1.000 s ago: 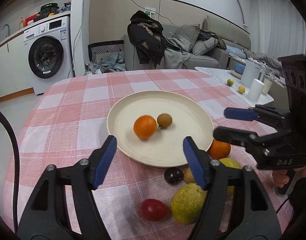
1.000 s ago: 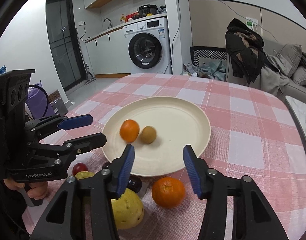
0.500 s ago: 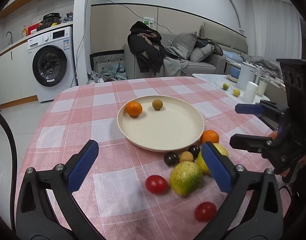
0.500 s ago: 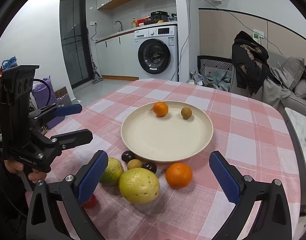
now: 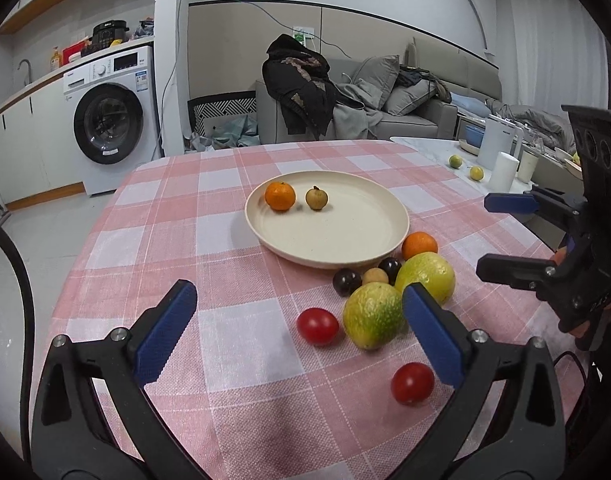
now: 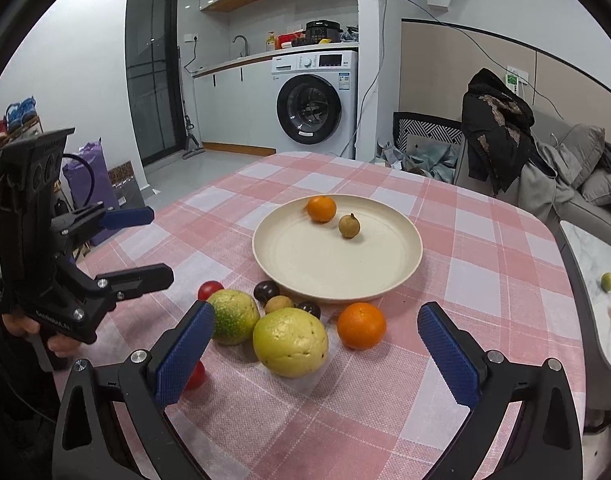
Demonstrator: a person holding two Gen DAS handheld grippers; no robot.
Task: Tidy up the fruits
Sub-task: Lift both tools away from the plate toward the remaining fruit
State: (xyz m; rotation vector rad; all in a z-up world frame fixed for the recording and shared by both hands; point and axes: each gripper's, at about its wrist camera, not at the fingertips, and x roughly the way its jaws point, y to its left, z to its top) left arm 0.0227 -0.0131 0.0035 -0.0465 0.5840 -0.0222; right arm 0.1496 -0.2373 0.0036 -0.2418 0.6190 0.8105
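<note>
A cream plate (image 5: 361,236) (image 6: 301,272) sits mid-table on the pink checked cloth, holding a small orange (image 5: 280,196) (image 6: 321,209) and a brown longan (image 5: 316,198) (image 6: 349,226). In front of the plate lie another orange (image 5: 419,245) (image 6: 361,325), two green-yellow fruits (image 5: 372,315) (image 6: 290,341), dark plums (image 5: 347,281), a longan and two red tomatoes (image 5: 317,325). My left gripper (image 5: 297,332) hangs open and empty over the near cloth. My right gripper (image 6: 313,356) is open and empty too, its jaws either side of the fruit pile but well short of it.
The table's rounded edge falls off at left and far side. A white side table (image 5: 429,146) with cups, a kettle and small yellow fruits stands at right. A sofa, a draped chair and a washing machine (image 5: 113,120) are beyond.
Both grippers opened wide and drew back from the plate, leaving the orange and longan on it. More of the loose fruit in front of the plate has come into view.
</note>
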